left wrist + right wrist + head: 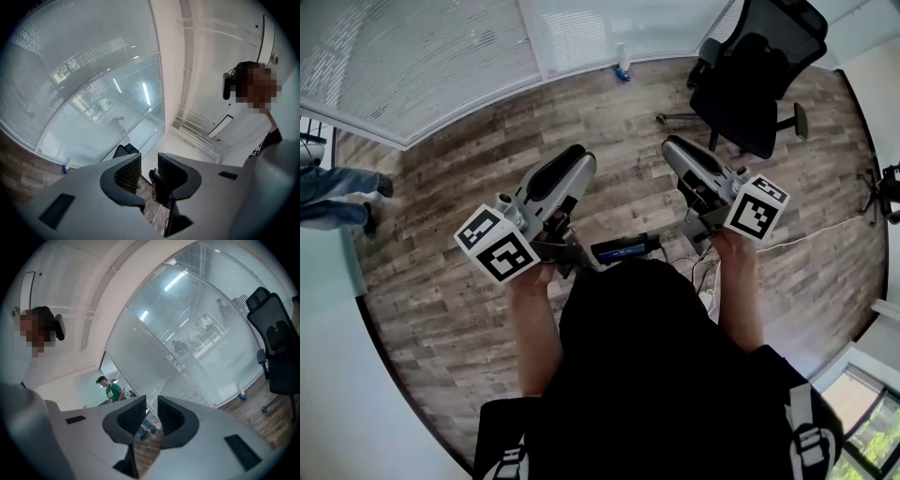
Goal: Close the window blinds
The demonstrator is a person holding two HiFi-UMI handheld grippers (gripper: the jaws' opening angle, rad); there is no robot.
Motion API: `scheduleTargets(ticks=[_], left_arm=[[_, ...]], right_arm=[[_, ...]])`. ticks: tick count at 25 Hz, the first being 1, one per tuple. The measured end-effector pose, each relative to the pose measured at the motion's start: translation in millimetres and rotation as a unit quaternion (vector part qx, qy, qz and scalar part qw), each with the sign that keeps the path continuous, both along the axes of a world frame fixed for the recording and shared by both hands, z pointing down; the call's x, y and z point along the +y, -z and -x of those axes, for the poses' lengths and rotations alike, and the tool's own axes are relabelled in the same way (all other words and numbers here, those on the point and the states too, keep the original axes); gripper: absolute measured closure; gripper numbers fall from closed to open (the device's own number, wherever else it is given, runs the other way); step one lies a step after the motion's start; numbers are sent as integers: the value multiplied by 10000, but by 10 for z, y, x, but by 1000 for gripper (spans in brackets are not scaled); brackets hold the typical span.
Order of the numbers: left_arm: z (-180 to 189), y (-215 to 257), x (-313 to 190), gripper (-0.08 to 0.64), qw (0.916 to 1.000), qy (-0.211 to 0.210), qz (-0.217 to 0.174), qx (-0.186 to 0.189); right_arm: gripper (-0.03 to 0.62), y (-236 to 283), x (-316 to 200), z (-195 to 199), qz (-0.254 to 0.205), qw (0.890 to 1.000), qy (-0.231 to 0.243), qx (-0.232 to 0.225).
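Note:
The window blinds (412,56) hang behind a glass wall along the far side of the room, their slats tilted so that light comes through. In the left gripper view the blinds (70,70) fill the upper left; in the right gripper view the blinds (201,329) cover the centre and right. My left gripper (574,157) and right gripper (673,147) are held side by side at chest height, well short of the glass. The left gripper (149,168) stands open with nothing between its jaws. The right gripper (152,411) also shows a gap and holds nothing.
A black office chair (755,75) stands at the right near the glass. A spray bottle (623,61) sits on the wood floor at the wall's foot. A person's legs (337,197) show at the far left. A cable (825,234) runs across the floor at right.

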State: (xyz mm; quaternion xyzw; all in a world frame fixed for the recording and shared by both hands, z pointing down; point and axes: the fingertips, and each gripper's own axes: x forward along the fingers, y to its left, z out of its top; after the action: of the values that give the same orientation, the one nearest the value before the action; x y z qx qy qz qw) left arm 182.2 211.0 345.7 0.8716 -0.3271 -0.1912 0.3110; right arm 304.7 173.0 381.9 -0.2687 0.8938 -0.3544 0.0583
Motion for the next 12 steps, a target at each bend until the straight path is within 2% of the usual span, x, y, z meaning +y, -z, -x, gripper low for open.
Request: scheduleTargets(ticks=[2, 5, 7, 12], left_arm=[[-237, 15, 42, 451, 9999, -77, 25, -116], [-406, -17, 60, 451, 9996, -112, 113, -249], [-496, -43, 70, 451, 9992, -97, 179, -348], [-1009, -61, 234, 451, 9972, 27, 335, -670]], right_arm=[[516, -8, 5, -203, 6, 10000, -40, -66], [529, -111, 27, -322, 156, 9997, 3, -212], [532, -159, 39, -368, 206, 9993, 81, -289], [535, -242, 139, -768, 310, 9976, 338, -519]])
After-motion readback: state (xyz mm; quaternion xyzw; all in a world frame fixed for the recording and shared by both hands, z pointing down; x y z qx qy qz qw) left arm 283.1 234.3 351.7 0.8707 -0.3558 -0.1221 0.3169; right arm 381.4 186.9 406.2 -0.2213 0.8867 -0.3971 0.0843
